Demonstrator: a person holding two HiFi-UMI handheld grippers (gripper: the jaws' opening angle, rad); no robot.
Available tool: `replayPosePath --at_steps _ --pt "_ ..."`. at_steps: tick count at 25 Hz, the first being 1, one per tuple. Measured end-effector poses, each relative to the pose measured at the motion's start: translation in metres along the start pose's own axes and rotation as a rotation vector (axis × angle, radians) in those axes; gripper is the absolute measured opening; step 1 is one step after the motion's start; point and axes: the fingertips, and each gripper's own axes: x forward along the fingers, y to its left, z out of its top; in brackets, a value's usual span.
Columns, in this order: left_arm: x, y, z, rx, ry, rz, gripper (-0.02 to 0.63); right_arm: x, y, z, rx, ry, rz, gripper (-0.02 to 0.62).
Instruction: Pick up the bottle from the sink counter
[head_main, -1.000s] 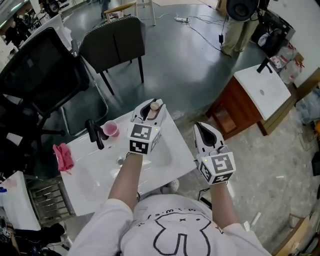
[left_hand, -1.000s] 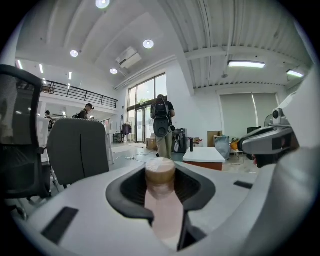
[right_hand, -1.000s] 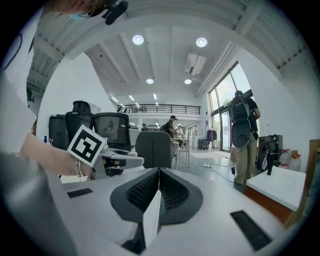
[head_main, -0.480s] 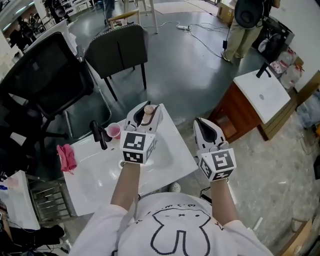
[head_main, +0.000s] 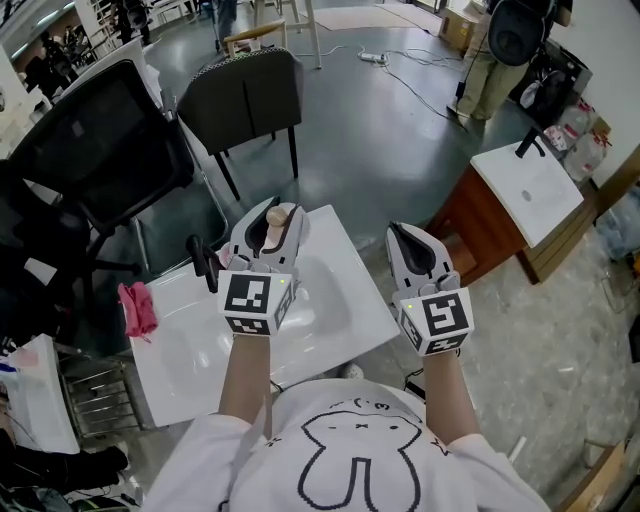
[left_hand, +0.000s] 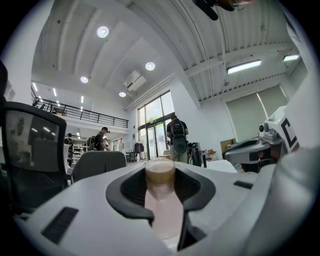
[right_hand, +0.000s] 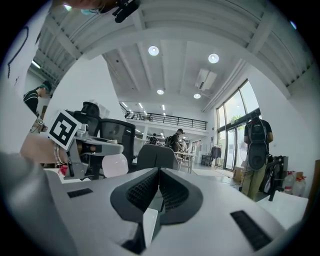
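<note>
A pale pink bottle with a tan cap (head_main: 277, 215) stands upright between the jaws of my left gripper (head_main: 268, 212), which is shut on it above the white sink counter (head_main: 345, 268). In the left gripper view the bottle (left_hand: 161, 200) fills the gap between the dark pads, with its cap at the jaw tips. My right gripper (head_main: 402, 233) hangs just past the counter's right edge, shut with nothing in it; its jaws (right_hand: 159, 172) meet at the tips. From the right gripper view, the left gripper (right_hand: 90, 145) and the bottle's body (right_hand: 115, 165) show at the left.
A black faucet (head_main: 205, 262) rises at the counter's back left, and a pink cloth (head_main: 137, 308) lies at its left end. A black office chair (head_main: 90, 150) and a grey chair (head_main: 245, 95) stand behind. A second sink cabinet (head_main: 525, 180) is at the right.
My left gripper has drifted left with the bottle, toward the faucet, and now covers the pink cup that showed beside it. The right gripper has hardly moved.
</note>
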Motion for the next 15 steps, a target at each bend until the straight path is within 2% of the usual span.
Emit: replayPosePath --at_steps 8,15 --pt "-0.024 0.012 0.022 0.086 -0.085 0.044 0.131 0.005 0.004 0.022 -0.016 -0.061 0.007 0.029" --pt "-0.038 0.030 0.043 0.117 -0.131 0.087 0.130 0.009 0.002 0.043 -0.040 -0.111 -0.001 0.029"
